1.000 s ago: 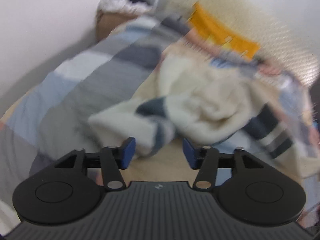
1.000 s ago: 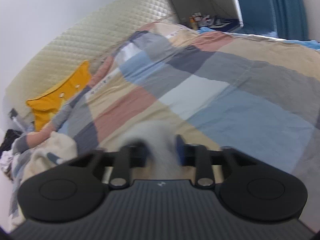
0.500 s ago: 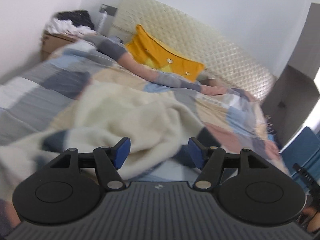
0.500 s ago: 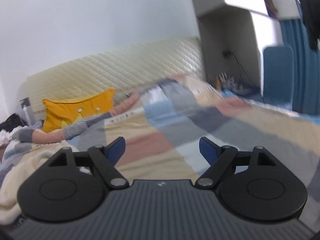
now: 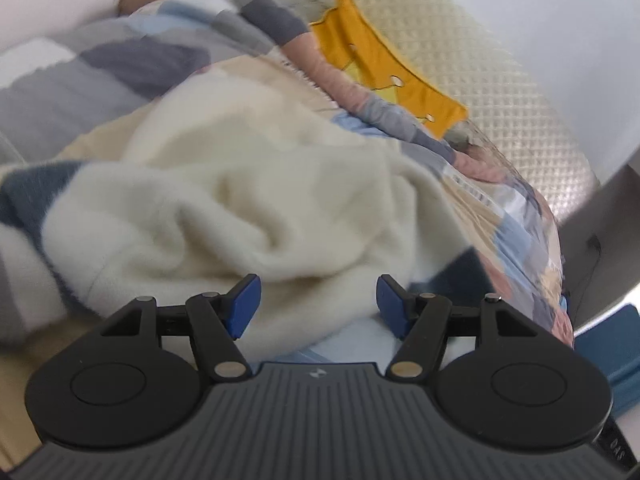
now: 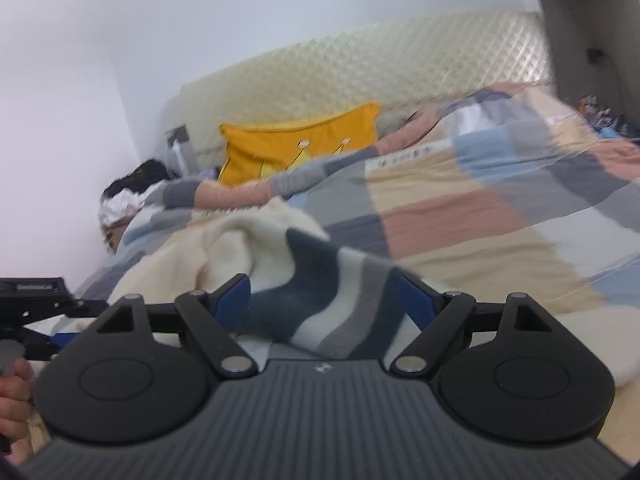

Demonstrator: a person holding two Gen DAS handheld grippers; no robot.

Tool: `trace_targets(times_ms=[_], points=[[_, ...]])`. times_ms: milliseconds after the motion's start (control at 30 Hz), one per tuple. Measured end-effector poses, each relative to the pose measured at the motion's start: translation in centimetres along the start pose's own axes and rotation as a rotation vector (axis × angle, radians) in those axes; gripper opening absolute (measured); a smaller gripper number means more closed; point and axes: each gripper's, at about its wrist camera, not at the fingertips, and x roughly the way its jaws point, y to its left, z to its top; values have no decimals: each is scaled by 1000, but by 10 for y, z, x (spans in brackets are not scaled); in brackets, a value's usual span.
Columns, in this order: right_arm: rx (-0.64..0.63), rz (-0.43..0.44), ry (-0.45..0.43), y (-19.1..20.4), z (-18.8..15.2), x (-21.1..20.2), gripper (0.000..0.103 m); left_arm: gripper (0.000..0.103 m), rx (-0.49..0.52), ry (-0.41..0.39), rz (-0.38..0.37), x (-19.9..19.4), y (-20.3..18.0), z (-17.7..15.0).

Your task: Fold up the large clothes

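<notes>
The left tool (image 5: 319, 300) and the right tool (image 6: 324, 300) are being held wide open, nothing gripped, over a cream sweater (image 5: 240, 184) with grey and navy stripes that is lying crumpled on the patchwork bed cover (image 6: 460, 216). A bunched fold is being framed between the left pads, a striped part between the right pads. If the pads are closed here, several layers are likely to be pinched together, so the sweater may be lifted as a lump instead of spread.
</notes>
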Motion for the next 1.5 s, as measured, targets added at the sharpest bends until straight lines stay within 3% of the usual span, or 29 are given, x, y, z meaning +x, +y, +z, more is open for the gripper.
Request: trace_targets(times_ms=[133,333,567,667,767,800,867,900,967,1100,1267,1500], points=[[-40,16,47,10,-5,22,83,69,-69,-12,-3,18,22,1],[21,86,122,20,-14,72,83,69,-124,-26,-67,47,38,3],[181,225,201,10,-36,103,83,69,-385,-19,-229,75,75,7],[201,222,219,9,-40,111,83,69,-367,-10,-209,87,74,11],[125,188,191,16,-46,116,83,69,-338,-12,-183,94,73,11],[107,178,200,18,-48,118,83,67,-320,-13,-175,94,71,11],[85,172,203,21,-51,117,83,49,-275,-29,-140,92,69,11],[77,170,200,22,-51,117,83,29,-247,-42,-107,90,67,12],[50,167,191,25,-50,115,83,19,-188,-67,-95,80,62,11],[42,159,186,25,-49,111,83,16,-96,-144,-150,42,41,15],[68,154,160,25,-40,97,83,15,-103,-183,-258,-22,36,12],[182,228,151,13,-37,68,83,15,-89,-187,-367,-107,29,-13]])
